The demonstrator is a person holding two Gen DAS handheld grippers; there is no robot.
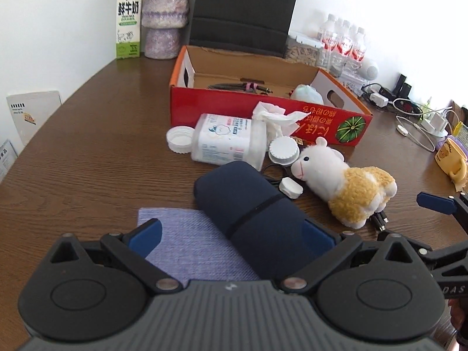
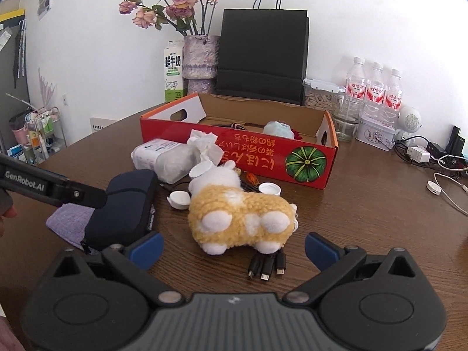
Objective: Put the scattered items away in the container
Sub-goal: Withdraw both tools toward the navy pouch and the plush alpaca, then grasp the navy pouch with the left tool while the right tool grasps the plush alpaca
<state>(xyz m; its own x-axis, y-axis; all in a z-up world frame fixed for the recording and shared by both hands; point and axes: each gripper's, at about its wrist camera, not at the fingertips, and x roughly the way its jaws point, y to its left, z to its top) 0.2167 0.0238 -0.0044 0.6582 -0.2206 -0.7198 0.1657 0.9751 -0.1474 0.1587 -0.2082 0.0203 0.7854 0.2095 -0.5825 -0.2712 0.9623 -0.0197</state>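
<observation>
The left gripper (image 1: 231,235) has its jaws spread around the navy pouch (image 1: 251,204); the right gripper (image 2: 234,248), jaws wide, sits behind the plush sheep (image 2: 239,213) on the tabletop (image 1: 87,152).

A dark wood-grain table (image 2: 365,213) stands against bright white walls (image 2: 96,49), a wire shelf rack (image 2: 44,137) at the left.

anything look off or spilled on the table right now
Yes. The clear plastic jar lies on its side in front of the red box, its white lid off beside the mouth. A crumpled tissue sits by it. Nothing looks spilled.
</observation>
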